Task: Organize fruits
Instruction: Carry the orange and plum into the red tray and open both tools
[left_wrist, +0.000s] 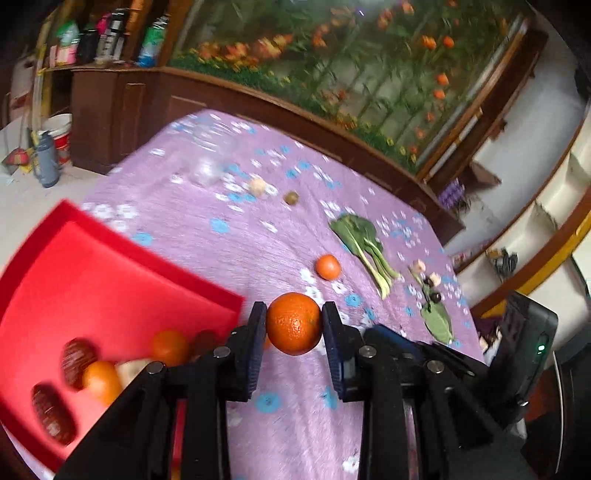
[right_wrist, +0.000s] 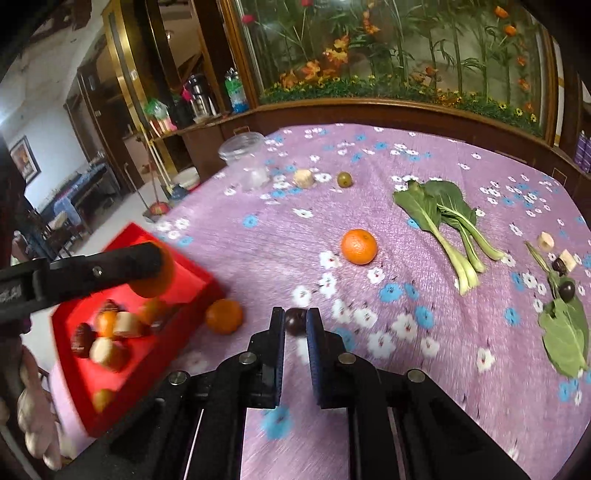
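The left tongs (left_wrist: 294, 324) clamp an orange (left_wrist: 293, 323) and the right tongs (right_wrist: 295, 322) a dark plum (right_wrist: 295, 320), likely bound for the red tray (right_wrist: 192, 275).

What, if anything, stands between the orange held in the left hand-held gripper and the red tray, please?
Nothing visible does: the orange, clamped in the left hand-held gripper, hangs beside the red tray's near edge, with only fruit already inside it.

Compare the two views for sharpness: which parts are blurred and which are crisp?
Left wrist view: the round orange between the left gripper fingers is crisp; the red plastic tray and background smear. Right wrist view: the tray's contents blur, while the green leafy bok choy stays sharp.
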